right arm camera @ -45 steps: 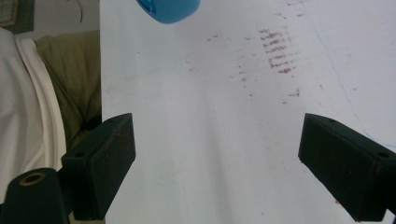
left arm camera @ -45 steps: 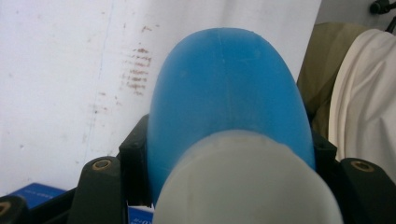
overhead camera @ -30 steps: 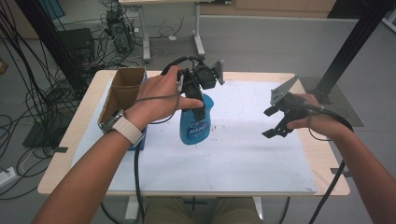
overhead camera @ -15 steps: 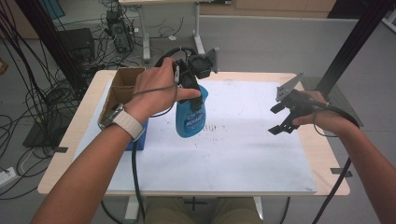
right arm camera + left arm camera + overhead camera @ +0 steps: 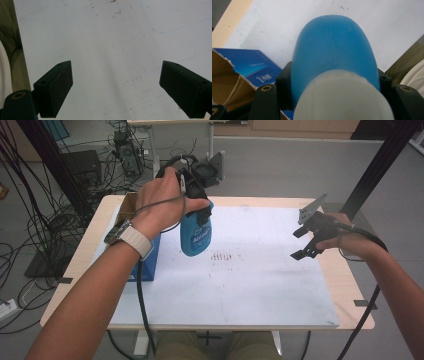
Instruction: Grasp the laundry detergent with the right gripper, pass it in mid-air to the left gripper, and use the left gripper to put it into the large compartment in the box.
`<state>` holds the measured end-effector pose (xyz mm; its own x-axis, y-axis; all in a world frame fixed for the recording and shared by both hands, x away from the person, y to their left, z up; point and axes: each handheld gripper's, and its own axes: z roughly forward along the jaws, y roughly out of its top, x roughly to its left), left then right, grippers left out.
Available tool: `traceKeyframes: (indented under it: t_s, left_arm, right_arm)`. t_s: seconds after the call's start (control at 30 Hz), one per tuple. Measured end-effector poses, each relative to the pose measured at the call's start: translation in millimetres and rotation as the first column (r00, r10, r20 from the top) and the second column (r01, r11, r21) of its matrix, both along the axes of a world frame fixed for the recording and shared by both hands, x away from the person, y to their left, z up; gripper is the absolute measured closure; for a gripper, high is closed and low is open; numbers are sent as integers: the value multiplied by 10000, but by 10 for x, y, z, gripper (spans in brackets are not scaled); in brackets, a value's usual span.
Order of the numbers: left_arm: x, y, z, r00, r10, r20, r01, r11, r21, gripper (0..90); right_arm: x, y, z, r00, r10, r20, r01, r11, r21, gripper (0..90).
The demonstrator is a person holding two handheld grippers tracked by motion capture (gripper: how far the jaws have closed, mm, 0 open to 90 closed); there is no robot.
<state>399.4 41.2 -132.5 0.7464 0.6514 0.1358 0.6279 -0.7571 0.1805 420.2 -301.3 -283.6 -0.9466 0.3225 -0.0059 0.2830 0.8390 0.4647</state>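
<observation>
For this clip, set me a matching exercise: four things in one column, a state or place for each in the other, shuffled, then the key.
Things:
1. blue bottle
2. left tool
3. right tool
4. open box

States or places:
A. jaws apart, nothing between them, above the white mat
B. stands at the table's left edge, beside the left forearm
C. hangs in the air, gripped near its white cap
D. shut on the bottle

Pairs: 1-C, 2-D, 3-A, 4-B
</observation>
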Motion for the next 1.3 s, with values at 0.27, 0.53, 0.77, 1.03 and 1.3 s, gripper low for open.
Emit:
traceKeyframes:
  t_s: [0.27,0.53,0.77,1.03,1.3]
  left_arm:
    - [71,126,165,9899,1393,263,-1394,9902,15,379]
    - [139,197,371,9760,2110,543,-2119,9772,119,379]
    - [221,285,531,9571,2834,600,-2848,9584,164,379]
    - [285,438,663,9233,3769,740,-3784,9256,70,379]
    - [347,612,751,8923,4453,735,-4465,8948,-6,379]
  right_arm:
    - [37,-50,34,10000,-51,26,51,10000,67,113]
    - [80,-45,27,10000,-10,4,10,10000,4,113]
    - [96,-37,33,10000,57,-33,-56,9999,127,112]
    - [125,-32,34,10000,56,-55,-56,10000,39,112]
    - [143,-29,34,10000,54,-40,-54,10000,7,112]
